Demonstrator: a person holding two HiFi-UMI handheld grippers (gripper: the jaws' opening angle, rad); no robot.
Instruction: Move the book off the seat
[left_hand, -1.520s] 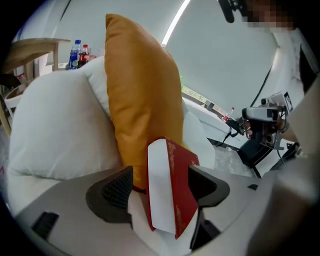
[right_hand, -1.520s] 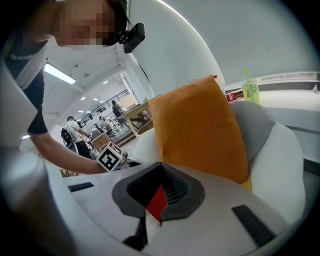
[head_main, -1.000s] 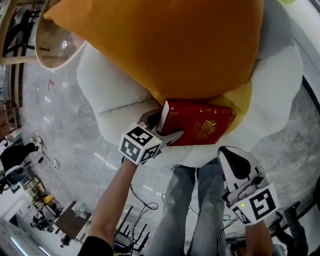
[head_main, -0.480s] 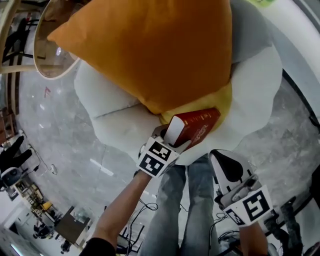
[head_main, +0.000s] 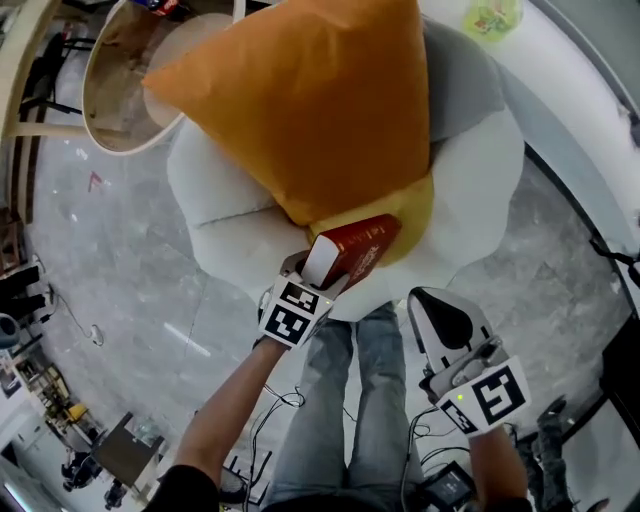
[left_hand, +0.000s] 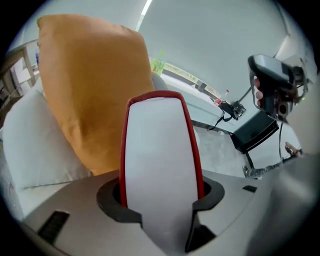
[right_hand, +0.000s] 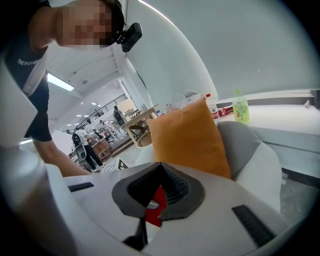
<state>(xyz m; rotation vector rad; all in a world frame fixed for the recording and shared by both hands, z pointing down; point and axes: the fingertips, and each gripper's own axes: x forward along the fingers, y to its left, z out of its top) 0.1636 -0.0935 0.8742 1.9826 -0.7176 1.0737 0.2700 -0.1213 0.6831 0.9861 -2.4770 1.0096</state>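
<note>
My left gripper (head_main: 318, 266) is shut on a red book (head_main: 352, 248) and holds it edge-up above the front of the white seat (head_main: 232, 236). Its jaws have just been closing on the book. In the left gripper view the book's white page edge with red covers (left_hand: 160, 155) fills the gap between the jaws. Behind the book an orange cushion (head_main: 310, 100) leans on the seat. My right gripper (head_main: 441, 322) hangs lower right, off the seat and away from the book, jaws together with nothing held (right_hand: 157, 194).
A grey back cushion (head_main: 456, 82) and a yellow pad (head_main: 416, 206) lie under the orange cushion. A round wooden table (head_main: 118, 100) stands at the upper left. A green bottle (head_main: 490, 16) sits on the white counter behind. The person's legs (head_main: 352, 400) are below the seat's front edge.
The book lay flat on the seat with its cover up; now it stands on edge in the left gripper, raised off the seat. The right gripper shifted slightly left.
</note>
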